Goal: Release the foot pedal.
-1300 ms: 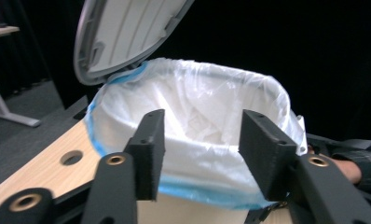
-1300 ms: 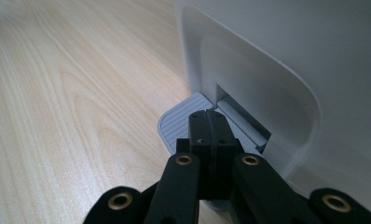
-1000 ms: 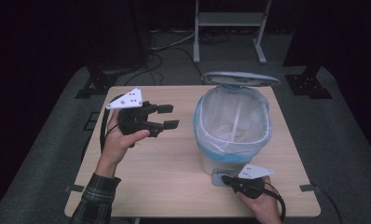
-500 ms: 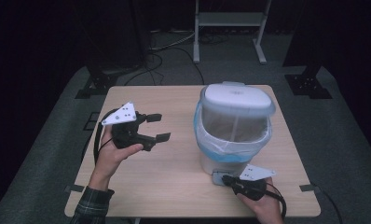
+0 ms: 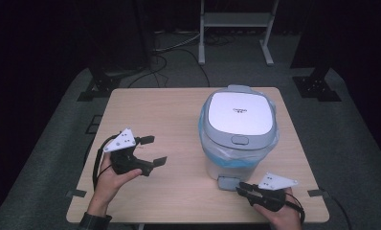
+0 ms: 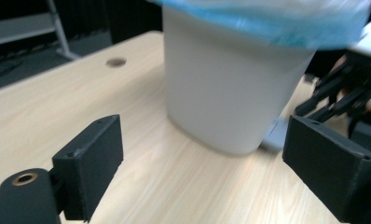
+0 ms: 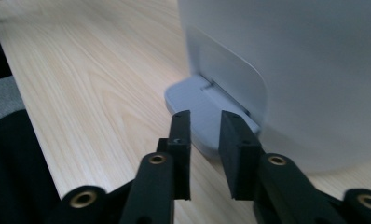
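Bin (image 5: 239,139) lid down | blue liner (image 6: 267,21) blurred, cropped | pedal (image 7: 197,107) part-hidden

Item on my bench: pedal bin (image 5: 236,143), white body, grey-rimmed white lid (image 5: 239,112) shut flat, blue liner (image 5: 234,160) folded over the rim, grey foot pedal (image 5: 228,182) at front; upright, right half of table.

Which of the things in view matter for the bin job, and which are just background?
In the job:
pedal bin
its lid, closed
grey pedal
blue liner
right gripper, at the pedal
left gripper, holding nothing

Background:
metal stand
floor cables
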A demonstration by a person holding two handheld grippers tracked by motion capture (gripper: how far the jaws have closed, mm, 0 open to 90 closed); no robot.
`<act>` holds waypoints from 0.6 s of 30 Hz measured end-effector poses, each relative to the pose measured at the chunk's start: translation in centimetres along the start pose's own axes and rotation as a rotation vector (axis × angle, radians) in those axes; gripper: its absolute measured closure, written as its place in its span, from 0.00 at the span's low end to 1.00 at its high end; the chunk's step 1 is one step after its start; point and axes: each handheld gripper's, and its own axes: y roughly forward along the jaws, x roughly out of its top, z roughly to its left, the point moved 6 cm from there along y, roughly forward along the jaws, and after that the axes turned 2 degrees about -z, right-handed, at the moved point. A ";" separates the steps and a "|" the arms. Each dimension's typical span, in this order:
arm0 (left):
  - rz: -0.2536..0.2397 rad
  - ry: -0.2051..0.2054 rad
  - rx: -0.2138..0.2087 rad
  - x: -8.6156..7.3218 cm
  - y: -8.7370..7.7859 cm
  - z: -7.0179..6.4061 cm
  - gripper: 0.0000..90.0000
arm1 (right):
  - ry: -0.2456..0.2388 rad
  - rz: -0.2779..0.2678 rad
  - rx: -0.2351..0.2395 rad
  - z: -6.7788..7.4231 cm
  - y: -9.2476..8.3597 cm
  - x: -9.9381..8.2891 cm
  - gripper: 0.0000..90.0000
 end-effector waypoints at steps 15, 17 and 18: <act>0.115 -0.045 0.112 -6.5 -1.5 -0.1 0.02 | 0.031 0.046 -0.140 -3.7 -2.0 -2.1 0.42; 0.138 -0.052 0.124 -7.4 -1.6 -0.1 0.02 | 0.044 0.052 -0.161 -4.4 -2.2 -2.3 0.39; 0.151 -0.054 0.129 -7.9 -1.6 -0.1 0.02 | 0.048 0.052 -0.173 -4.7 -2.3 -2.4 0.37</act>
